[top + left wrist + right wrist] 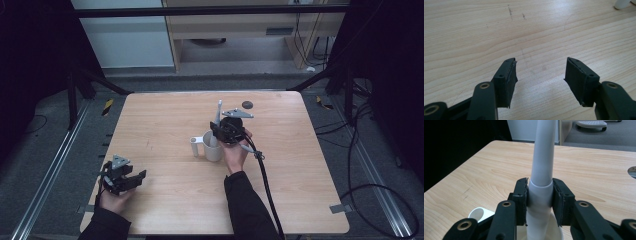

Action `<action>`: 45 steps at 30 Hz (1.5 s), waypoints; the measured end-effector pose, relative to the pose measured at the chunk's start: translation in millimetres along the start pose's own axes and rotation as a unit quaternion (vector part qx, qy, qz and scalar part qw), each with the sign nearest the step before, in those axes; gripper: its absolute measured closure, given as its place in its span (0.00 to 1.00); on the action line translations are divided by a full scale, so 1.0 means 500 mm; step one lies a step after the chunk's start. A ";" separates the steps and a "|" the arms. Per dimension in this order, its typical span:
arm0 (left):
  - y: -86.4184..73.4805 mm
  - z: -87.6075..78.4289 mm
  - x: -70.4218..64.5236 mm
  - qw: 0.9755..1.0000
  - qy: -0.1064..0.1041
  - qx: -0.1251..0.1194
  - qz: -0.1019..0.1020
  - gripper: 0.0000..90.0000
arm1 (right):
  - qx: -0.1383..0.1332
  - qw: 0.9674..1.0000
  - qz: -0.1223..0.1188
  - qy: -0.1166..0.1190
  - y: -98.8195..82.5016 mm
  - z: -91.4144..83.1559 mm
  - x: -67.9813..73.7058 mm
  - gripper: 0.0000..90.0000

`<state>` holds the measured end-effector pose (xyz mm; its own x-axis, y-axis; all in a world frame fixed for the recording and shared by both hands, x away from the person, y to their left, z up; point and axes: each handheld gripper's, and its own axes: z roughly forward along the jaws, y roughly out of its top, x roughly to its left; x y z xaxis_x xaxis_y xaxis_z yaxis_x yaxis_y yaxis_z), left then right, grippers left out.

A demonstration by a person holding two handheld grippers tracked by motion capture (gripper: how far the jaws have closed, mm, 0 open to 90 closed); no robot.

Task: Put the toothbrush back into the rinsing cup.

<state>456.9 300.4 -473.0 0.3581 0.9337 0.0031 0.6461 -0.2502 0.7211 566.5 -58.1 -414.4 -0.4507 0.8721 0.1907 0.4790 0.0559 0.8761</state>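
Centrally on the wooden table (pixel 165 120) stands a white mug (pixel 212 150), its handle (pixel 195 145) pointing toward the person's left. Rising from the mug is a pale, slender tool handle (pixel 218 112); what lies at its lower end is hidden inside the mug, so the kind of utensil cannot be told. The right gripper (pixel 226 131), held in the right hand (pixel 235 150), is closed on this handle just above the mug's rim. In the right gripper view both black pads (pixel 521 200) press the white shaft (pixel 542 170) at a step where a wider collar begins (the top of the shaft is cut off by the frame edge). The mug's rim (pixel 557 233) shows only in part below the jaws.

The left gripper (pixel 122 177) rests near the table's near-left corner, well apart from the mug, in the left hand (pixel 114 200). Its jaws stand wide apart with bare wood between them. A small dark round object (pixel 247 104) lies near the far edge; it is too small to identify.
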 end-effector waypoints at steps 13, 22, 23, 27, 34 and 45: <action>0.000 0.000 -0.001 1.000 0.000 0.000 0.001 0.46 | -0.016 1.000 0.009 0.005 -0.003 -0.006 -0.005 0.64; 0.000 0.000 -0.001 1.000 0.000 0.001 0.001 0.46 | -0.019 1.000 -0.002 -0.002 -0.003 -0.038 -0.007 0.44; 0.000 0.000 -0.001 1.000 0.000 0.001 0.001 0.46 | -0.020 1.000 -0.004 -0.004 -0.004 -0.043 -0.006 0.42; 0.000 0.000 -0.001 1.000 0.000 0.000 0.001 0.46 | -0.013 1.000 -0.014 -0.002 -0.010 -0.064 -0.003 0.38; 0.000 -0.002 -0.002 1.000 0.001 0.000 0.002 0.46 | -0.002 1.000 -0.019 0.004 -0.021 -0.104 -0.005 0.34; 0.000 -0.004 -0.002 1.000 0.000 -0.003 0.001 0.45 | 0.013 0.998 -0.053 0.004 -0.045 -0.166 -0.012 0.30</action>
<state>455.0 299.8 -471.5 0.3590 0.9333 0.0039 0.6421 -0.2500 0.7247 496.0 -104.8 -398.7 -0.5065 0.8563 0.1013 0.4474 0.1606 0.8798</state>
